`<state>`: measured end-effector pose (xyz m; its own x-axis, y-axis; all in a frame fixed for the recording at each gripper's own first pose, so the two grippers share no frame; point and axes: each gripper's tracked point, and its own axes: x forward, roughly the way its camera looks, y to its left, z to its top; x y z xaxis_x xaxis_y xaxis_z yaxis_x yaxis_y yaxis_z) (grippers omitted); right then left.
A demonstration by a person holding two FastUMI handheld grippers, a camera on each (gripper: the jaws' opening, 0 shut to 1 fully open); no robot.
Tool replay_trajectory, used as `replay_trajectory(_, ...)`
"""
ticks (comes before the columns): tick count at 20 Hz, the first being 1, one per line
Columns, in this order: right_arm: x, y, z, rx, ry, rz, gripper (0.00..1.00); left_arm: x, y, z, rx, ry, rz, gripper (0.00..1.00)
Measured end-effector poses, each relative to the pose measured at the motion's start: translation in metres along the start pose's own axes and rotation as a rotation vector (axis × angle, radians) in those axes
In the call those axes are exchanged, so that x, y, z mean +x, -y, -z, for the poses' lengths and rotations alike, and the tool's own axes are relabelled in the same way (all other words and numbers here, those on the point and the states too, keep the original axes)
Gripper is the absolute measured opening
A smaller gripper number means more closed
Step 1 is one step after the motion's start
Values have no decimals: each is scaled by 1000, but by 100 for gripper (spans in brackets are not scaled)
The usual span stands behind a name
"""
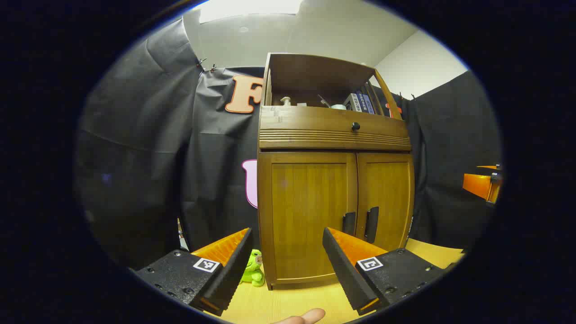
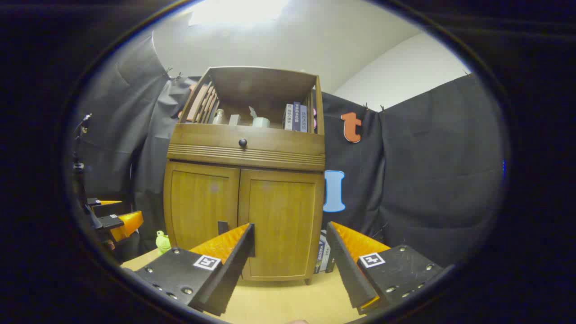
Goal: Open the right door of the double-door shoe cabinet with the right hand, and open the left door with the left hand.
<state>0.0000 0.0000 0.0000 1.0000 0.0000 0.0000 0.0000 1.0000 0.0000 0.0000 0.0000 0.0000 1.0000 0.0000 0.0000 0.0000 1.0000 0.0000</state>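
Observation:
The wooden shoe cabinet [image 1: 333,135] stands on a light table with both doors shut. In the left gripper view its left door [image 1: 308,211] and right door [image 1: 388,198] meet at two dark vertical handles [image 1: 360,223]. My left gripper [image 1: 287,236] is open, a short way in front of the left door, with nothing between its fingers. In the right gripper view the right door [image 2: 281,220] faces me and one handle [image 2: 222,227] peeks above a finger. My right gripper [image 2: 290,231] is open in front of that door and holds nothing.
A drawer with a round knob [image 1: 355,126] sits above the doors, under an open shelf with books [image 2: 297,117] and small items. A green toy [image 1: 253,272] lies left of the cabinet base, and a box [image 2: 323,256] leans at its right side. A fingertip [image 1: 306,317] shows at the bottom.

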Motion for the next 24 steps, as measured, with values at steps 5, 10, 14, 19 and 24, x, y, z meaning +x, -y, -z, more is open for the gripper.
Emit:
replay_trajectory(5,3,-2,-2,2,5,-2,94,-7,-2,-5,-1,15,4,95)
replay_trajectory(10,4,-1,-1,-1,1,0,94,-10,-7,-10,-10,15,-2,95)
replay_trajectory(14,7,2,0,10,-6,1,96,-11,-8,-14,-3,17,-7,94)
replay_trajectory(19,9,2,-2,29,7,-7,99,-9,-4,-15,-1,24,6,94)
replay_trajectory(24,16,3,3,46,-8,-7,94,-7,-4,-10,-8,6,5,95)
